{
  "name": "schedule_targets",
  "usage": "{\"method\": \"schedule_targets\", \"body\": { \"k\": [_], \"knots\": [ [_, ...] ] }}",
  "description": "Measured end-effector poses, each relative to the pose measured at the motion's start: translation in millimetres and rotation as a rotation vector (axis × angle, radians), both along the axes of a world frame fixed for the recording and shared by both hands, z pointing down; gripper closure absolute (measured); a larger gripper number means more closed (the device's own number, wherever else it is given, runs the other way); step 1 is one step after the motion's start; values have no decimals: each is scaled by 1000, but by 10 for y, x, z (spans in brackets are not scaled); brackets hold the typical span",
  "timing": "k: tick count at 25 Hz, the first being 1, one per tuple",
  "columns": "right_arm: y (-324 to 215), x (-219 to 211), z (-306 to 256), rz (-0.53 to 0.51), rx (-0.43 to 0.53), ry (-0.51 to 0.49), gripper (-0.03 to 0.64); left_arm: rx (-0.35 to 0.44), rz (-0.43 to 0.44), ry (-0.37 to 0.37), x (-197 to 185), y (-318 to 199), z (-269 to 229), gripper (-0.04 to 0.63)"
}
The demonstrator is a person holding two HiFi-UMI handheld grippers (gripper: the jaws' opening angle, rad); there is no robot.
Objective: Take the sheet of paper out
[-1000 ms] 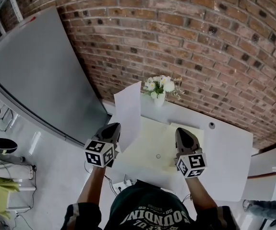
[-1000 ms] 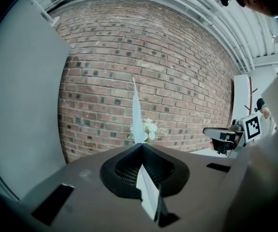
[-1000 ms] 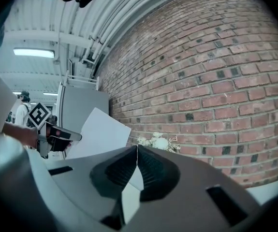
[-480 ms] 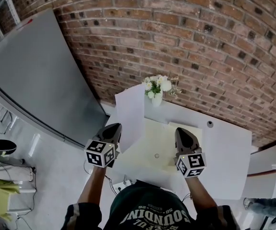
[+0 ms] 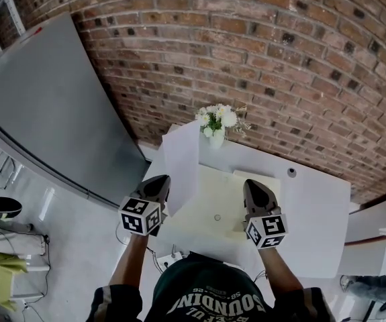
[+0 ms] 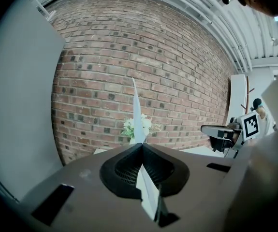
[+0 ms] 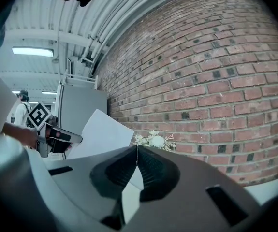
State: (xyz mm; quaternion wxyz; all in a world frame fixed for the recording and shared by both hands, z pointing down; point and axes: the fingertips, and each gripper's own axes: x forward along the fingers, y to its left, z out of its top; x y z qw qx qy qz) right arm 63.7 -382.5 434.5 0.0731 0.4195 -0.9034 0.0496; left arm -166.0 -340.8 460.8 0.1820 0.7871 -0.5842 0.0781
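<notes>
1. 2 grips are holding rn. Left gripper (image 6: 141,145) is clamping the sheet of paper (image 5: 181,158) by its lower edge. The sheet is standing upright just beside the left edge of the cream folder (image 5: 213,203) on the table (image 5: 313,210). Right gripper (image 7: 137,149) is pressing its jaws together on what I'm reading as the folder's edge.
2. Risk: the sheet is standing tall w/ no support, so any quick swing could be flopping or creasing it.
3. Risk: the left grip is biting 1 edge only, so a jerk could be sliding the paper out.
4. Risk: the sheet's top is sitting near the flower vase (image 5: 216,131); a forward sweep could be tipping it.
5. Hard to see: I'm getting only a pale strip btwn the right jaws, so the folder grip is a guess. The sheet's bottom corner is hiding behind the left gripper, so I'm not telling if it's touching the folder.
</notes>
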Motion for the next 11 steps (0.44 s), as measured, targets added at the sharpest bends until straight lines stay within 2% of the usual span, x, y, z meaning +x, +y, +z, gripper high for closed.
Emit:
{"method": "schedule_targets", "body": {
  "k": [11],
  "knots": [
    [38, -17, 45, -8, -2, 11, 548, -16, 15, 2, 39, 21, 77, 584]
  ]
}}
